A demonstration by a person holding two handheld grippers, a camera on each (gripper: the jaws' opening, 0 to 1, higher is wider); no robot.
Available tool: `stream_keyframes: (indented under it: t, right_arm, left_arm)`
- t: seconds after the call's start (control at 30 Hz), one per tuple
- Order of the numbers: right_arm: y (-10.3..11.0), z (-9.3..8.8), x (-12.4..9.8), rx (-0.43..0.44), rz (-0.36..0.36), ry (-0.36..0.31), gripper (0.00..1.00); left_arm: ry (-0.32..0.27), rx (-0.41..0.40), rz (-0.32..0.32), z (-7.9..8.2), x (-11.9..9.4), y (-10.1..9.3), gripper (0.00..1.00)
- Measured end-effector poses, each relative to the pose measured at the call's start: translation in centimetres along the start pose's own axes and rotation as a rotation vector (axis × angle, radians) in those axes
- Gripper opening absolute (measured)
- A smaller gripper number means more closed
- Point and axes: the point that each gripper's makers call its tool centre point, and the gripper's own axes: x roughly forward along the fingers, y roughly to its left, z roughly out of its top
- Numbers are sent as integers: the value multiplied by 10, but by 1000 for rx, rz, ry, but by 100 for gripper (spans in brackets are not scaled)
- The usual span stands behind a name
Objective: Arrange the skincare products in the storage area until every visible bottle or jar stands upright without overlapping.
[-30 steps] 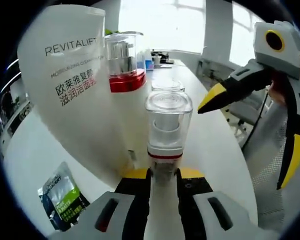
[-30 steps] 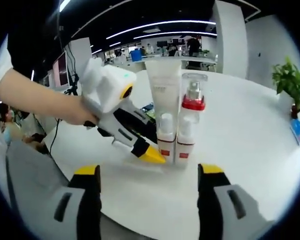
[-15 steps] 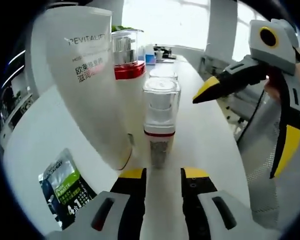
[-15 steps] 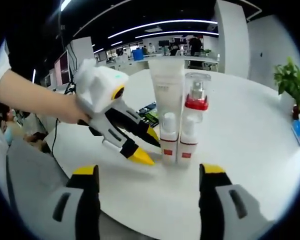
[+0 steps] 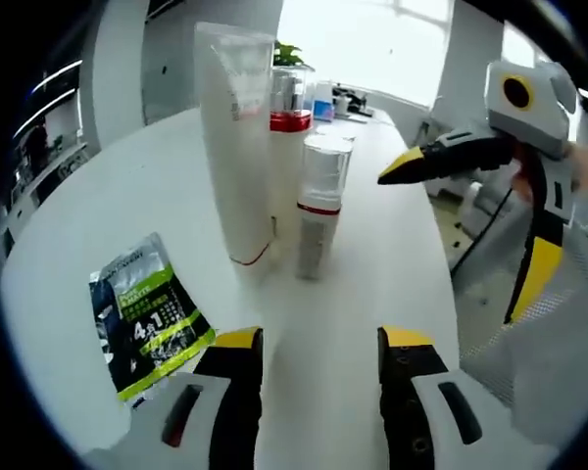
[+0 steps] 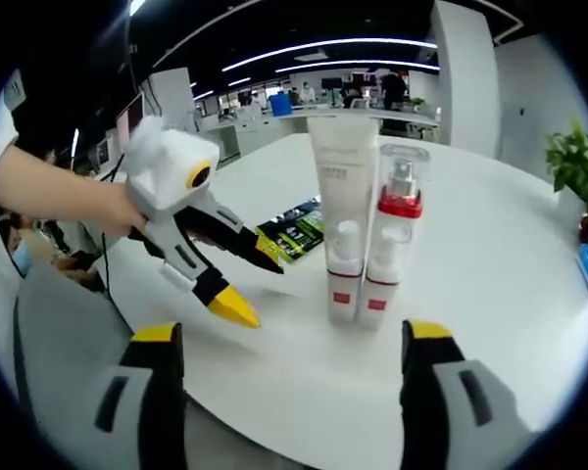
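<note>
Left gripper view: left gripper [image 5: 310,352] hangs over the counter [image 5: 98,196] with its fingers parted and nothing between them, short of the product cluster. The white tube [image 5: 233,147] stands cap-down, which lets it stay upright. Just beside it stand the red-collared pump bottle [image 5: 290,127] and a small clear-capped bottle [image 5: 318,211], packed close so each base has its own footprint. A green sachet [image 5: 147,313] lies flat near the fingers; it is no bottle, so it probably needs no standing. The right gripper [image 5: 441,162] points in from the right.

Right gripper view: right gripper [image 6: 292,348] has its fingers spread wide, empty, well back from the cluster. Two small bottles [image 6: 361,279] stand before the tube. All appear upright; the arrangement seems complete.
</note>
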Motion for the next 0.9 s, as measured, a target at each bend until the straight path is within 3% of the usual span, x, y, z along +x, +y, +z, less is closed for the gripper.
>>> stream_keyframes:
  t: [0.57, 0.9]
  right_arm:
    - [4, 6, -12, 48, 34, -25, 99]
    - [13, 7, -17, 28, 65, -34, 99]
  left_arm:
    - [-27, -243, 94, -38, -57, -10, 71]
    - [-62, -302, 150, -49, -87, -20, 81]
